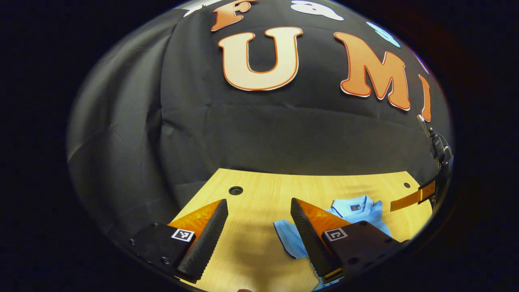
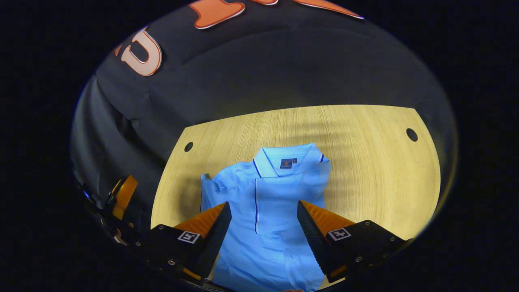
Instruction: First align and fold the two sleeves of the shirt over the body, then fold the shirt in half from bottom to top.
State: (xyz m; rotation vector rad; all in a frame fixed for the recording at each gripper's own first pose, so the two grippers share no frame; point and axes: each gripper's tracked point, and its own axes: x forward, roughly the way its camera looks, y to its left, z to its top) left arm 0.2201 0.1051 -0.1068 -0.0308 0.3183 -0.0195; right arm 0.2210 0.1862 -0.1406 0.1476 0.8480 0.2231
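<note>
A light blue polo shirt [image 2: 275, 194] lies flat on the wooden table [image 2: 365, 162], collar toward the far wall. One short sleeve [image 2: 211, 182] sticks out on its left side; the right side runs in a straight edge. My right gripper [image 2: 263, 204] hovers open over the shirt's body, nothing between its fingers. My left gripper [image 1: 258, 202] stands open above bare table, to the left of the shirt [image 1: 365, 213], whose sleeve [image 1: 288, 239] reaches toward its right finger. That finger hides part of the shirt.
The table has a round hole near each far corner [image 2: 188, 146] [image 2: 412, 134]. Black cloth closes the booth behind and beside the table. Part of the right gripper [image 1: 413, 196] shows at the right edge of the left gripper view; part of the left gripper [image 2: 121, 194] shows low left.
</note>
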